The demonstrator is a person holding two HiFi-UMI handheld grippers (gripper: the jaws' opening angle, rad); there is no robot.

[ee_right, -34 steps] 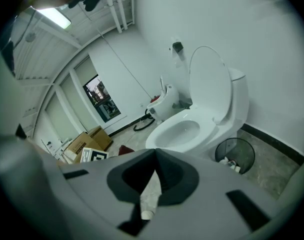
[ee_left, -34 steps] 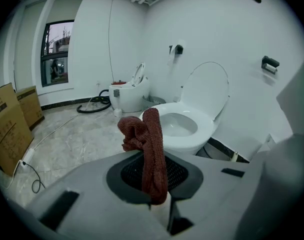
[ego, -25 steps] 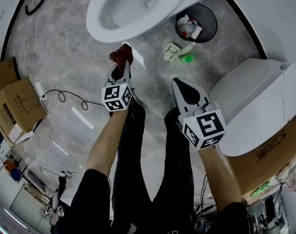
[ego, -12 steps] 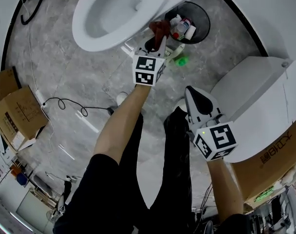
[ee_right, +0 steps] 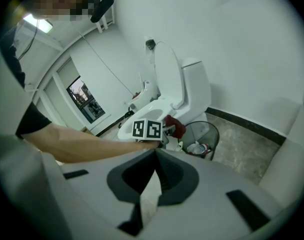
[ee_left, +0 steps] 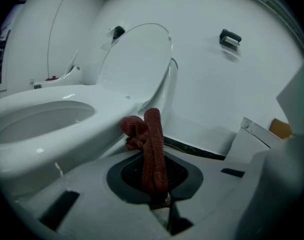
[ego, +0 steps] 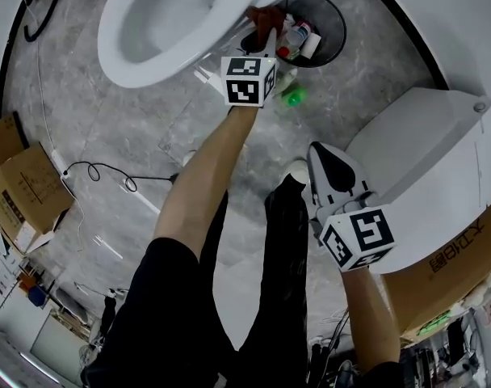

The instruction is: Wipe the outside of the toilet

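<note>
The white toilet (ego: 161,23) stands at the top of the head view, with its lid (ee_left: 137,64) raised. My left gripper (ego: 266,37) is shut on a dark red cloth (ego: 267,16). It holds the cloth against the outside of the bowl's right flank, close to the bin. In the left gripper view the cloth (ee_left: 151,144) stands up from the jaws and its bunched end touches the bowl's outer wall (ee_left: 67,129). My right gripper (ego: 316,150) hangs back over the floor, shut and empty. In its own view the right gripper (ee_right: 154,154) points towards the toilet (ee_right: 187,91).
A black wire bin (ego: 322,23) with rubbish stands right of the bowl. A green object (ego: 292,97) lies on the floor beside it. A second white fixture (ego: 427,172) is at the right, over a cardboard box (ego: 451,273). More boxes (ego: 23,188) and a cable (ego: 108,168) are at the left.
My left gripper has carried the red cloth from the bowl's front round to its right side near the bin. The right gripper has hardly moved.
</note>
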